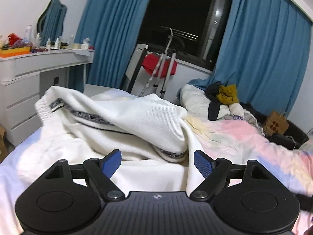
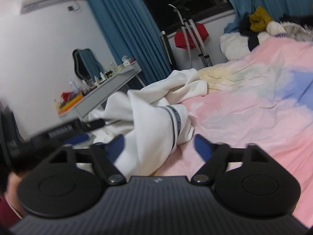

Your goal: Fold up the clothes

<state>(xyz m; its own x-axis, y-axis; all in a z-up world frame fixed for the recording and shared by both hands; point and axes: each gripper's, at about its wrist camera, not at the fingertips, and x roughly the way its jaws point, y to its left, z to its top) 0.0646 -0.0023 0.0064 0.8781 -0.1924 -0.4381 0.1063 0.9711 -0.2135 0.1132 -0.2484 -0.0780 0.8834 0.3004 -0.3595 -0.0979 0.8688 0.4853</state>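
White garment [image 1: 125, 121] lies bunched on the bed [image 1: 244, 137], 12 o'clock of my left tongs [image 1: 157, 163]; both tongs spread, gripping nothing. Right tongs [image 2: 158, 146] have cloth btwn them, unpinched. Best grab hem corners, pull flat first.

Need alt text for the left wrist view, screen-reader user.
A crumpled white garment with dark logo-tape trim lies heaped on a pastel pink-and-blue bedsheet, just beyond the open left gripper, whose blue pads hold nothing. Behind are a white dressing table, blue curtains around a dark window, and a clothes pile.
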